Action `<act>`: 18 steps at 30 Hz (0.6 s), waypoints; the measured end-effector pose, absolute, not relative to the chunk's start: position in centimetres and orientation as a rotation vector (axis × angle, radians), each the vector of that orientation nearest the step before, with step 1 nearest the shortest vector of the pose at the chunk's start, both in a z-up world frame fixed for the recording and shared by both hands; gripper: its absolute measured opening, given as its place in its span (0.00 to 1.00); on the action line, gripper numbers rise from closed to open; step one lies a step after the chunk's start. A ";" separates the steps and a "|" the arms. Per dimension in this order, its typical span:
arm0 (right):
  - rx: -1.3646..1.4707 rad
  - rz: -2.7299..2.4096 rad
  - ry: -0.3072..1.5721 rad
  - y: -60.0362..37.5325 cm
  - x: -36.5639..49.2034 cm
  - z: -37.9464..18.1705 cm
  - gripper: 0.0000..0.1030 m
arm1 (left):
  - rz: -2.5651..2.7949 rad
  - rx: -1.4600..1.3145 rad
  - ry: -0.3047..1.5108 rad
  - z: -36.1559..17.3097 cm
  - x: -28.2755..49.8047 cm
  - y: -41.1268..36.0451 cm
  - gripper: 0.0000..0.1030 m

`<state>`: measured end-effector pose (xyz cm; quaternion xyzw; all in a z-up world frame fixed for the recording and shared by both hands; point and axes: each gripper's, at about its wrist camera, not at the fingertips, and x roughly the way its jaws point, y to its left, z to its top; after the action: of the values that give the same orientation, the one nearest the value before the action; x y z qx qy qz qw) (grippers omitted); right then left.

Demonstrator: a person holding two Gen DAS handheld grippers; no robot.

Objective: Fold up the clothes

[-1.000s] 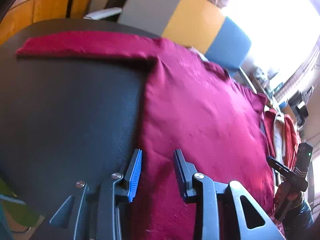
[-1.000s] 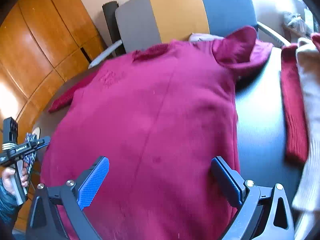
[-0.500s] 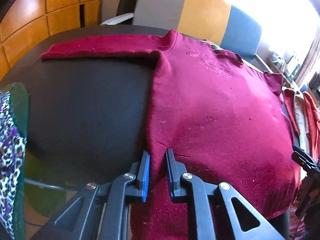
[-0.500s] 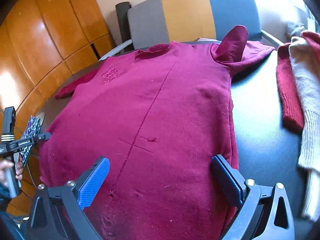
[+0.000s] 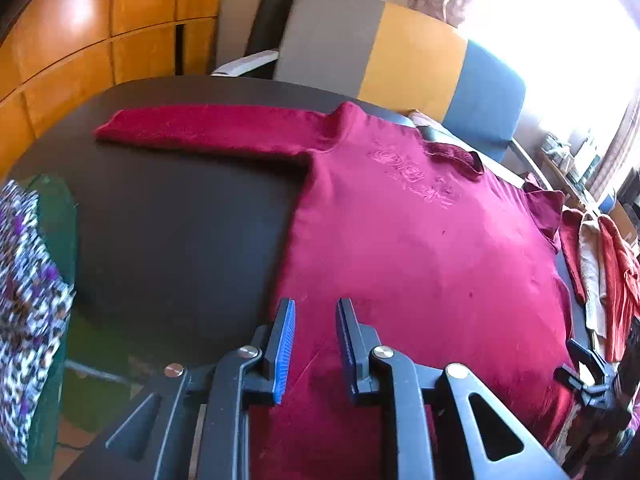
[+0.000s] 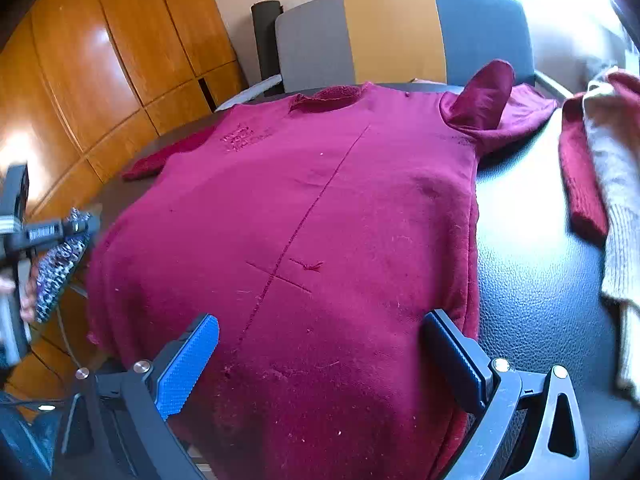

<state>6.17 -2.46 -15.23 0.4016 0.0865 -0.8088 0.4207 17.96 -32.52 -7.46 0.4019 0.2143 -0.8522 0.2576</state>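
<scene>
Both units low at frame bottom: left hand-held gripper narrowly parted over sweater hem, gripping nothing; right hand-held gripper spread wide. Sweater flat on bench.

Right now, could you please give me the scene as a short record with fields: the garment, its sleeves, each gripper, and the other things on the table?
garment: maroon sweater, spread on the dark table
left sleeve: stretched flat out to the side
right sleeve: bunched, its cuff standing up
left gripper: narrow gap, over the hem's left corner, gripping nothing
right gripper: wide open over the hem
other clothes: red and cream knitwear on the table's right side
behind the table: grey, yellow and blue chair
</scene>
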 end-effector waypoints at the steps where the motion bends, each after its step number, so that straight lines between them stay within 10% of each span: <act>1: 1.001 -2.034 0.236 -2.7 6.4 -15.3 1.00 | -2.319 1.085 0.576 -7.3 17.4 -32.6 0.20; 18: 1.010 -2.040 0.291 -3.1 5.2 -15.6 1.00 | -2.421 1.110 0.380 -9.9 2.4 -33.7 0.28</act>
<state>5.21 -3.12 -15.59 0.4012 0.1154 -0.8104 0.4110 2.40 -33.70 -9.89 0.4020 0.1376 -0.8771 0.2238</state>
